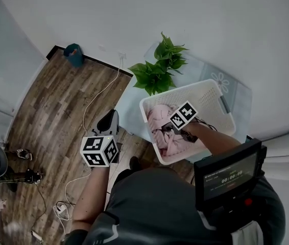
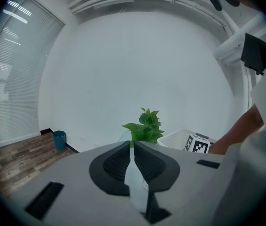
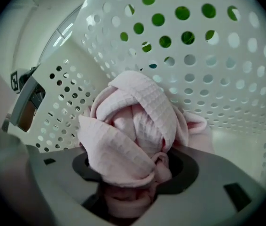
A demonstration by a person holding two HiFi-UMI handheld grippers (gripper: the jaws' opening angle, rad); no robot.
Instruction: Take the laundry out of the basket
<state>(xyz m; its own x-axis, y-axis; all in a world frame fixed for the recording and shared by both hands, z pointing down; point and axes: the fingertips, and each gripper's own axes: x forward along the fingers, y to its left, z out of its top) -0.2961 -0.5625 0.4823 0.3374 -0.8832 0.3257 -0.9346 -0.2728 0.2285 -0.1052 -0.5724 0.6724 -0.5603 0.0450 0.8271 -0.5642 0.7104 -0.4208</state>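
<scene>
The right tool (image 3: 132, 173) is clamped on a bunched pink waffle cloth (image 3: 133, 117) down inside the white perforated basket (image 1: 213, 93), which stands on the pale bench (image 1: 239, 98) beside a leafy plant (image 1: 160, 68), while the left tool (image 2: 132, 157), jaws together and empty, hangs over the wood floor (image 1: 52, 106).

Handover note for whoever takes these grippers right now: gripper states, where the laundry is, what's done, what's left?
Left gripper: shut, empty, held to the left of the basket over the wood floor.
Right gripper: down inside the white basket, shut on a bunch of pink laundry.
Laundry: all that shows lies in the basket, beside a green plant.
Done: grip taken.
Left: lift this piece out, then likely return for the rest.
</scene>
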